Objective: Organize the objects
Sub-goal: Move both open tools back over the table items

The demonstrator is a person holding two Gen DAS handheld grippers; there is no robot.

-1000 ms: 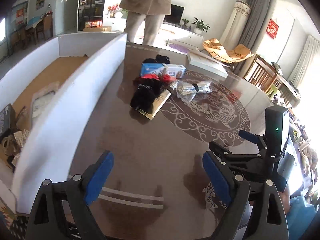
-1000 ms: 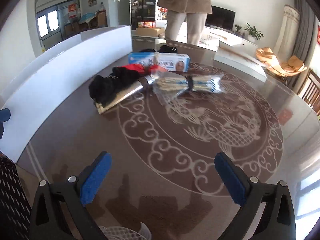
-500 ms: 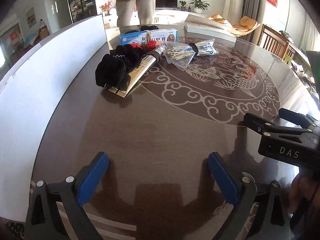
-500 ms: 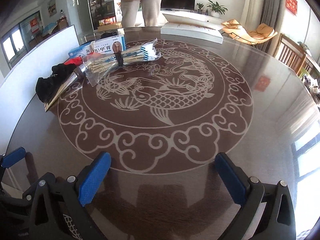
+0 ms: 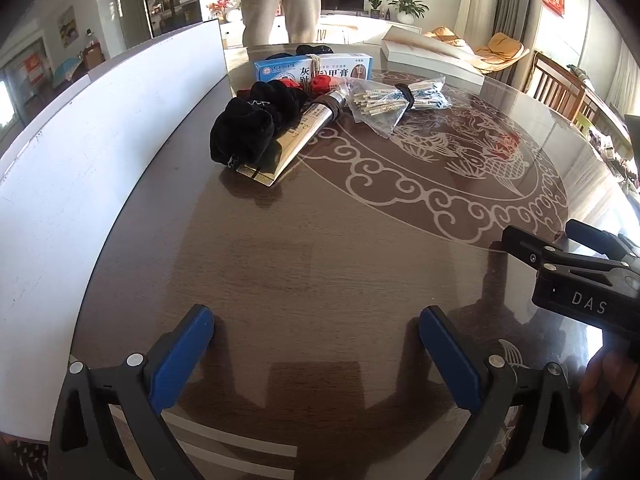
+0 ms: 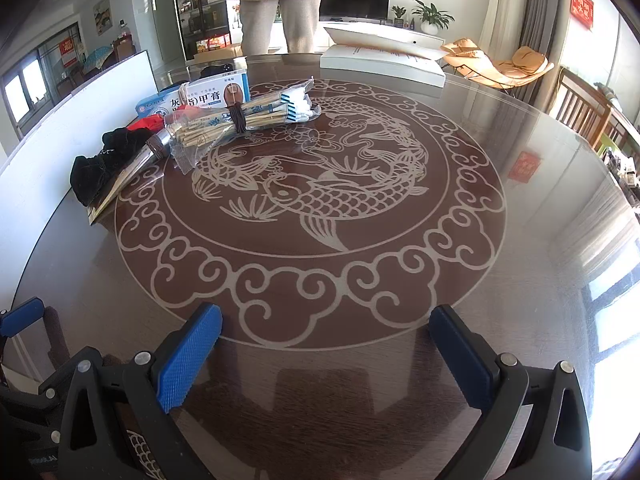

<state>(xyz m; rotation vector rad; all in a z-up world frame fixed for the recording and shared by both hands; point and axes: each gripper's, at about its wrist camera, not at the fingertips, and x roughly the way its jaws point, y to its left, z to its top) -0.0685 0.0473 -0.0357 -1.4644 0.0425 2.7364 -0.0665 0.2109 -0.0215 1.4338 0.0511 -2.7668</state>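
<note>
A small heap lies at the table's far left: a black cloth bundle, a gold ointment tube, a blue-and-white medicine box, a clear bag of sticks bound with a band, and something red. The same heap shows in the right wrist view: cloth, box, stick bag. My left gripper is open and empty, low over the near table. My right gripper is open and empty; it shows at the right of the left wrist view.
A tall white box wall runs along the table's left edge. A flat white box lies at the far edge. A person stands behind the round fish-patterned table. Chairs stand to the right.
Both grippers have swung right, away from the white box, and now face the heap and table centre. Both stay open and empty.
</note>
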